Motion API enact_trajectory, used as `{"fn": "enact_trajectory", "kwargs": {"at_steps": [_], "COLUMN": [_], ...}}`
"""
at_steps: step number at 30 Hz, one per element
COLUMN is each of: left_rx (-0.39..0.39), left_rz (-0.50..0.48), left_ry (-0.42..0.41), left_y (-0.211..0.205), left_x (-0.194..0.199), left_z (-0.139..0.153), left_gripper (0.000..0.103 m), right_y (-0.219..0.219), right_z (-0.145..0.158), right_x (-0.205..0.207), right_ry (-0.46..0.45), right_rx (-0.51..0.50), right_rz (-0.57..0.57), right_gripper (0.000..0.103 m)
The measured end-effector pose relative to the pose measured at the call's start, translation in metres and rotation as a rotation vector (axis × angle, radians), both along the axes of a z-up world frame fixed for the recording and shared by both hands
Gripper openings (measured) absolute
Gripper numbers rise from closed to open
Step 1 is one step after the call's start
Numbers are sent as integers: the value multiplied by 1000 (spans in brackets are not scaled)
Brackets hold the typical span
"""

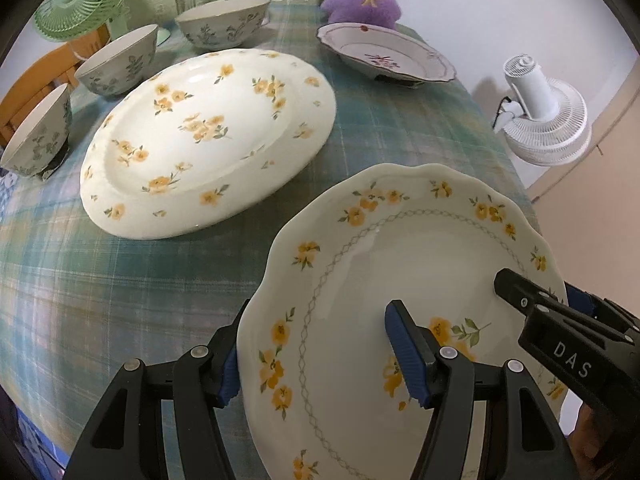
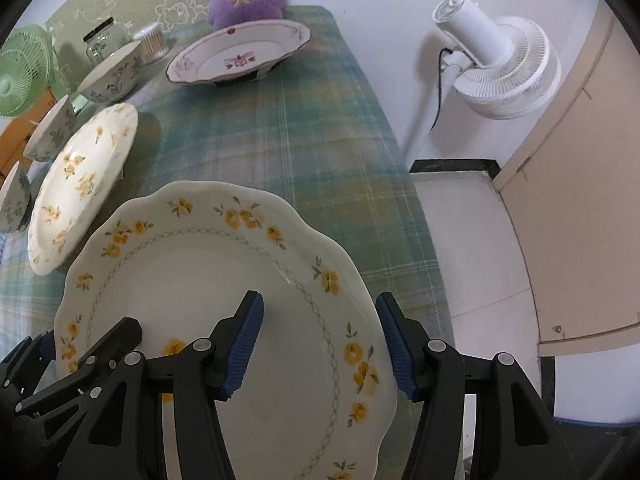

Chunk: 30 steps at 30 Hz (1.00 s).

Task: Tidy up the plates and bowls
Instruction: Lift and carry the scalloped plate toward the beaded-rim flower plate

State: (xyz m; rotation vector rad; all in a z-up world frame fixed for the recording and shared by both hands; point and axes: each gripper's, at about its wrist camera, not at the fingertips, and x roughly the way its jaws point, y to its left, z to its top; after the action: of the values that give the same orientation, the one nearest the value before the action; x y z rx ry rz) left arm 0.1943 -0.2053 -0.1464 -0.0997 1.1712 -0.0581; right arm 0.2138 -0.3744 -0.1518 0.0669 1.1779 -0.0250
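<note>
We've got the scalloped plate [image 1: 400,280] w/ yellow flowers near the table's front right corner, its right rim close to the tablecloth [image 1: 120,300] edge where the floor drops away. Left gripper [image 1: 320,356] straddles the plate's left rim: jaws wide apart, one blue pad [image 1: 404,354] over the plate's inside, the other outside the rim; can't tell if either pad touches. Right gripper [image 2: 320,344] does the same on the right rim, jaws wide, one finger [image 2: 246,344] above the plate [image 2: 200,280], the other beyond its edge. Both come in low from the near side, fingers pointing across the table.

Just left of it sits the big oval plate [image 1: 208,136], a narrow cloth strip between them. Three bowls [image 1: 116,60] line the left edge beyond. Open cloth lies ahead up to the pink-flowered dish [image 1: 384,52] at the far side. White fan [image 2: 492,60] stands off the table on the right.
</note>
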Motion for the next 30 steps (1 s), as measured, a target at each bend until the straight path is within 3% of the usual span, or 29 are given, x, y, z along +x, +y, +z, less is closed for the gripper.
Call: {"fn": "enact_trajectory", "kwargs": {"at_steps": [4,8,11,16,20,30], "left_rx": [5,8,10,42,49,59], "left_rz": [28,16,16,9,37,10], "left_ry": [-19,-4,22,-17,-43,-111], "left_y": [2,-1,-1,1,15,59], "left_x": [4,7,7,4,5,27], "left_z": [-1,-3,-2,25,46,76], "left_gripper": [66,71,73,75,84,85], "right_y": [5,9,7,12,18,59], "right_z": [-2,-4,-1,26,46,78], "right_x": [5,10,13,9,10,23], "right_ry": [-16,2,17,-21,-45,-105], "right_rx": [-5,8,24,0,21,39], "right_rz": [29,62,68,77,77,54], "right_gripper": [62,72,72,74,75,75]}}
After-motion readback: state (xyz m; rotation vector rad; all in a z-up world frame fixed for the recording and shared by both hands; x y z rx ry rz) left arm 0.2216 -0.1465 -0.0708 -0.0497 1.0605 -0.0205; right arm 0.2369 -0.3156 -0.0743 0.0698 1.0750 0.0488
